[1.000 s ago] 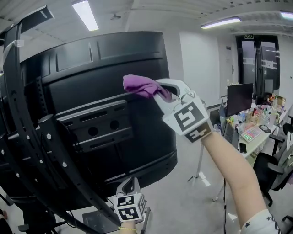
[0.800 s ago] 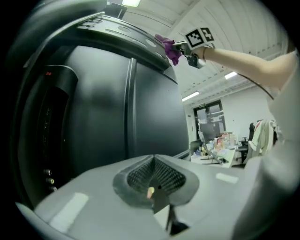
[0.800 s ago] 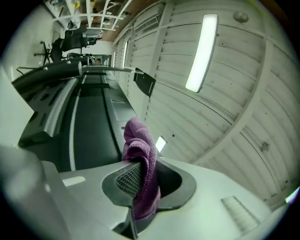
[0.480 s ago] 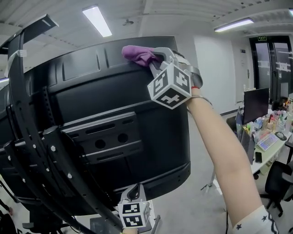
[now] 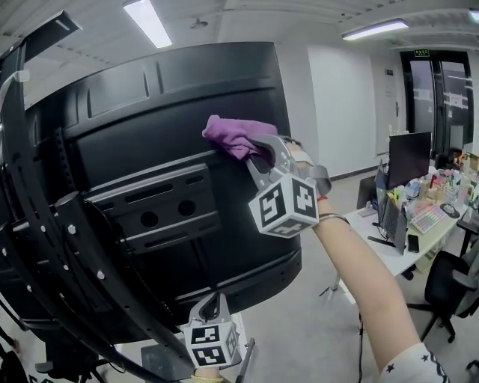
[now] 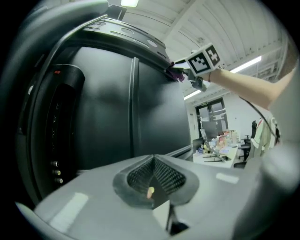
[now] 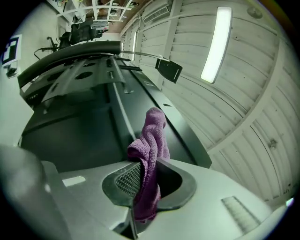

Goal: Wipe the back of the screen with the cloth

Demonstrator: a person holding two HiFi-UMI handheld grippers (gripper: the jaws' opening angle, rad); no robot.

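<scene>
The large black back of the screen (image 5: 187,172) fills the head view on its stand. My right gripper (image 5: 251,153) is shut on a purple cloth (image 5: 232,136) and presses it against the upper right part of the screen back. From the right gripper view the cloth (image 7: 151,154) sticks out between the closed jaws toward the dark panel (image 7: 89,117). My left gripper (image 5: 213,310) hangs low under the screen's bottom edge, jaws shut with nothing in them (image 6: 152,190). In the left gripper view, the cloth (image 6: 176,74) shows far up.
A black metal stand frame (image 5: 45,247) with bolt holes crosses the left side. Office desks with a monitor (image 5: 408,161), keyboards and clutter stand at the right, with a chair (image 5: 445,284) near. Ceiling lights (image 5: 150,22) run above.
The right gripper with the cloth went up to the screen's top edge, then came back down to the upper middle of the back. The left gripper stayed low.
</scene>
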